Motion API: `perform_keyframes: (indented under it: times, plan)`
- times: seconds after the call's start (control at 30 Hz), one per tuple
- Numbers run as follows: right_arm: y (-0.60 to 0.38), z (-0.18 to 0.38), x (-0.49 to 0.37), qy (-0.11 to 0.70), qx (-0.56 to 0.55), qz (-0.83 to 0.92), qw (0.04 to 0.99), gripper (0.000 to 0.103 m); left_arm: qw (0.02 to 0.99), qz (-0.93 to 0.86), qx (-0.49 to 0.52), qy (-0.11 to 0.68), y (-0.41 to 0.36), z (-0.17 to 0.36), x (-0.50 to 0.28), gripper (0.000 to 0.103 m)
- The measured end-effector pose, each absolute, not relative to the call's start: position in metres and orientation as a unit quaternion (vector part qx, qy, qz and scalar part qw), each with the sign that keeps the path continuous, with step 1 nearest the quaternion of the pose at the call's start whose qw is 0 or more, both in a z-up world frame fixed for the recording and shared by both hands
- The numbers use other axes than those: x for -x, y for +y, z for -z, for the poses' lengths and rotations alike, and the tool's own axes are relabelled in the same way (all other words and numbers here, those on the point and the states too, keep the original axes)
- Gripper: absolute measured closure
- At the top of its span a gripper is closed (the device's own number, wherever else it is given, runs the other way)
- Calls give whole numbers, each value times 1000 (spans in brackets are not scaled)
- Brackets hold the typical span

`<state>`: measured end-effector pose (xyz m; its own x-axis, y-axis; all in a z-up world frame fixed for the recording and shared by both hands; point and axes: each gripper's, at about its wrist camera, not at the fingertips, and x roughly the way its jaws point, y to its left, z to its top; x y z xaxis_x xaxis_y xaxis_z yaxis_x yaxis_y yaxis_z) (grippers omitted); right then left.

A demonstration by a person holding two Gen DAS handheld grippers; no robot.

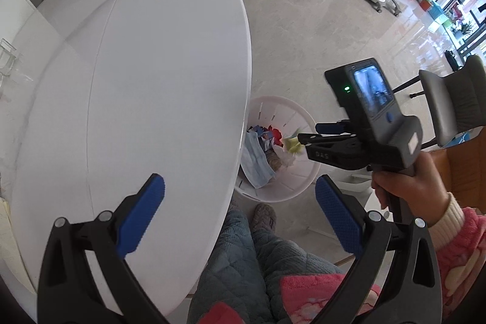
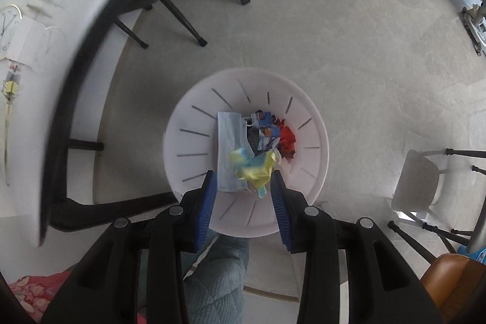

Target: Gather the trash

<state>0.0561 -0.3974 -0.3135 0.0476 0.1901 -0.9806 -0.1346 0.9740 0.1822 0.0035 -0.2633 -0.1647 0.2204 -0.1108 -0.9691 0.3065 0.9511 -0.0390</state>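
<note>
Right wrist view: right gripper [image 2: 244,181] held directly over white bin [image 2: 188,123] so scrap lands inside; jaws parted, yellow-blue wad [image 2: 253,167] blurred betw pads, prob dropping, contact unclear. Bin on floor just right of counter [image 1: 136,66] edge. Left gripper [image 1: 240,196] wide, empty, parked over near counter edge.

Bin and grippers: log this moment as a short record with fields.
bin: white bin on the floor beside the table
contents: blue mask, red scrap, printed wrappers
right gripper: open over the bin
yellow wad: blurred, just ahead of the fingertips; grip or contact cannot be told
left gripper: open, empty, at the table edge
</note>
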Motion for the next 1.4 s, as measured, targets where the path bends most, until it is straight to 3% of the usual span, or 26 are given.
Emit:
perform_keyframes:
  times: [0.07,0.2,0.47,0.53,0.83,1.13,1.4]
  plan:
    - [-394,320,-55,682,-22,-112,722,40,775,134,-81,612,-265,166,-4,8]
    - [-408,302,-47,665,-41,-101,739,38,775,138,-83,611,-268,167,-5,8]
    - [-439,173,-26,555,-67,-51,828,7,808,121,-64,574,-262,140,-9,8]
    - [-440,140,-21,522,-68,-48,849,4,818,113,-55,561,-256,128,-10,8]
    - [-395,53,-15,440,-17,-102,892,2,862,45,-15,505,-208,77,-6,8]
    - [-337,52,-23,448,23,-155,880,2,865,-35,28,500,-153,74,9,8]
    - [-306,24,-28,433,30,-166,886,2,882,-75,37,463,-128,39,14,8]
